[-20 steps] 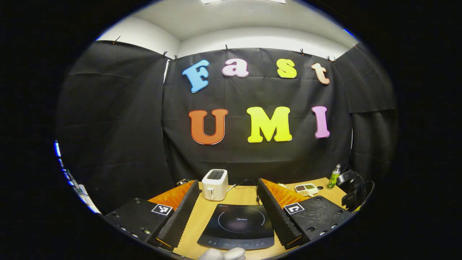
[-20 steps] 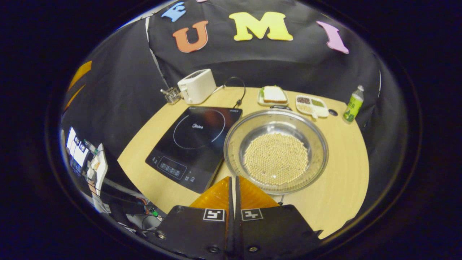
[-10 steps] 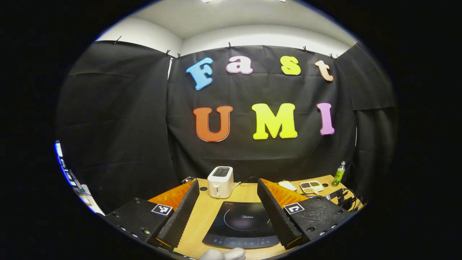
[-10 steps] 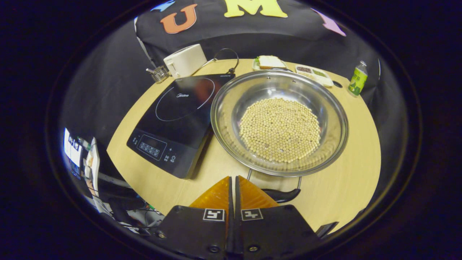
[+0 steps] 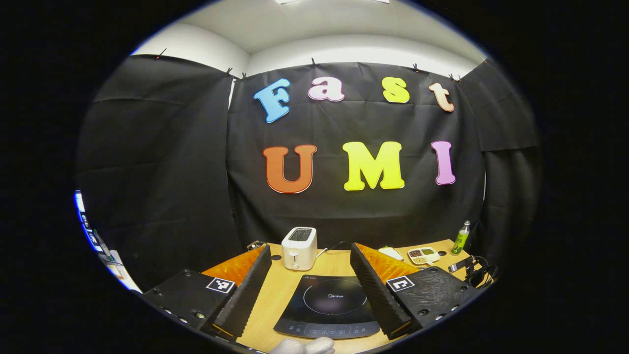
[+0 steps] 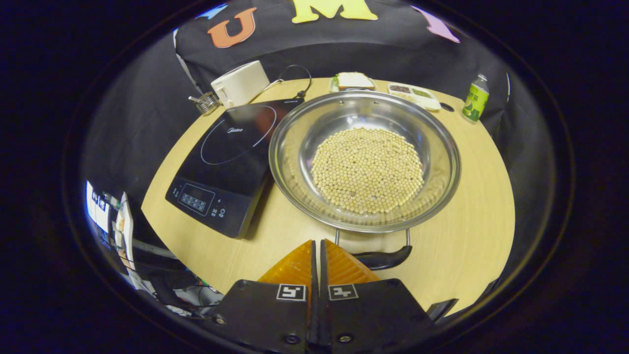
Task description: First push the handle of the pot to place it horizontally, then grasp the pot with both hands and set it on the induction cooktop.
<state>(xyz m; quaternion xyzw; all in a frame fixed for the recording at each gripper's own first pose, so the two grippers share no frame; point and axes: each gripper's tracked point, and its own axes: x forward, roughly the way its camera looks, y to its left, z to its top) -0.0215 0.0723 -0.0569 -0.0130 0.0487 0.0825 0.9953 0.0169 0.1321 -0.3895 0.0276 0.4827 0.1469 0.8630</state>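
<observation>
Right gripper view finds the right tongs (image 6: 317, 246) closed together just before the pot (image 6: 364, 160) handle (image 6: 381, 258), evidently set to push it, beside the induction cooktop (image 6: 226, 164) on the table (image 6: 471, 231), while left tongs (image 5: 309, 278) stand parted, waiting.

Left gripper (image 5: 310, 255) spread wide; right gripper (image 6: 318, 246) closed.

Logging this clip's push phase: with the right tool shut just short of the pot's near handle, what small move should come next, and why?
Probably ease the right tool forward and down against the near handle. Its fingers are shut and sit just short of that handle, so a closed-tip push fits. The pot stands on the table beside the induction cooktop, and the left tool waits open.
</observation>
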